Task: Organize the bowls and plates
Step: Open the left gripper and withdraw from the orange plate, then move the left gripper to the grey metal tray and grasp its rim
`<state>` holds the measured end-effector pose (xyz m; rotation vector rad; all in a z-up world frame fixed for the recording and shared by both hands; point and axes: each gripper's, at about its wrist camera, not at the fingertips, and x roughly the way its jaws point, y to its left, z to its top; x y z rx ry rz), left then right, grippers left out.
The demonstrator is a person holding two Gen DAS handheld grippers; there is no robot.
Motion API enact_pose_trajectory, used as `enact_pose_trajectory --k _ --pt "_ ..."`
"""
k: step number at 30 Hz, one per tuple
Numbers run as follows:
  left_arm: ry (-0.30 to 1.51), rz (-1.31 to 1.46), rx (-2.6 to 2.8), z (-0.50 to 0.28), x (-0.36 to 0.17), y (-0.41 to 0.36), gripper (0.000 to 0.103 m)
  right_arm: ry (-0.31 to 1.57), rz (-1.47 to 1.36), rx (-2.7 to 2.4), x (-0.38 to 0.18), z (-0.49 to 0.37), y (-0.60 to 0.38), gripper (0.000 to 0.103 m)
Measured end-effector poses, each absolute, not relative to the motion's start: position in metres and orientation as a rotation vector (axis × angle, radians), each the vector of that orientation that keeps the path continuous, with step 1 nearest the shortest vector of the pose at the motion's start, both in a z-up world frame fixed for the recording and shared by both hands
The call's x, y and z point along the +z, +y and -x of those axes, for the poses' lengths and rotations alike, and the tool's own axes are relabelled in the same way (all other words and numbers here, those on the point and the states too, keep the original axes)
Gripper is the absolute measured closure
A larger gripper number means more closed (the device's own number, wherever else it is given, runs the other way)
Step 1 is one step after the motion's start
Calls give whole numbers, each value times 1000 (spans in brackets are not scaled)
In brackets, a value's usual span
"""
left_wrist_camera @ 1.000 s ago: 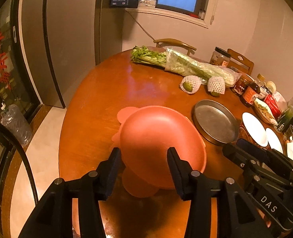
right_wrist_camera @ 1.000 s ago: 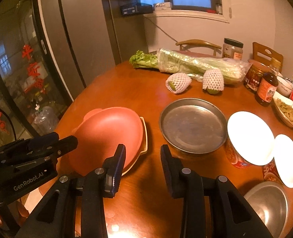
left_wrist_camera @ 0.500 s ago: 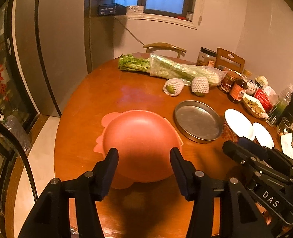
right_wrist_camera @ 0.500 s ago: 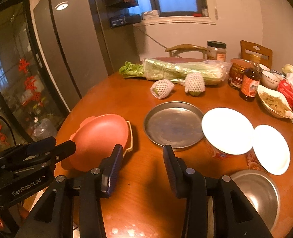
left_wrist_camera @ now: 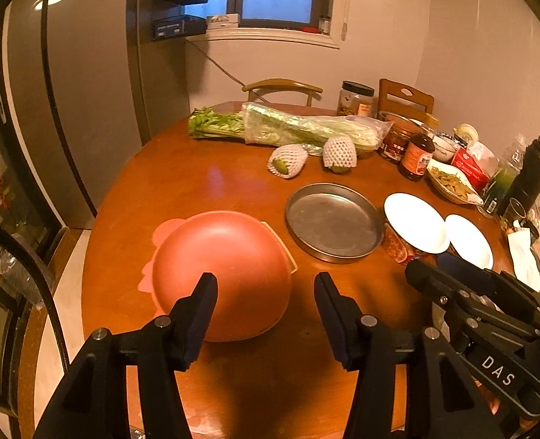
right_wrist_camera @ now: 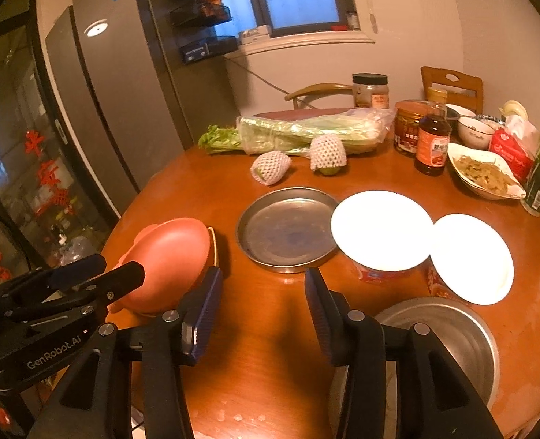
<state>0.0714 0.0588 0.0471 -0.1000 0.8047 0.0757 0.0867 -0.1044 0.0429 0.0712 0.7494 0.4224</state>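
Upturned salmon-pink plastic bowl (left_wrist_camera: 222,274) sits just left of round steel tray (left_wrist_camera: 334,221). Left gripper (left_wrist_camera: 266,309) and right gripper (right_wrist_camera: 262,301) empty, jaws just widening. Likely light, stiff, slick dome; grip rim.

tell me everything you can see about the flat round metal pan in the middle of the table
The metal pan is a round, shallow tray of dull grey metal, seemingly steel, with a low upright rim and a flat, slightly smudged bottom. It is empty and sits level, right side up, on the wooden table. The overturned pink bowl lies to its left, apart from it; the larger white plate at its right overlaps its rim in the right wrist view, contact unclear. Two net-wrapped fruits lie beyond it. Neither gripper touches it.
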Motion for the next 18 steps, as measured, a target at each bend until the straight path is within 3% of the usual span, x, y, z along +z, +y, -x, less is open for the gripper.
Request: enact_pose_trajectory --k 18 --pt "859 57 1 -122 44 43 48 809 -144 372 31 -103 -118 54"
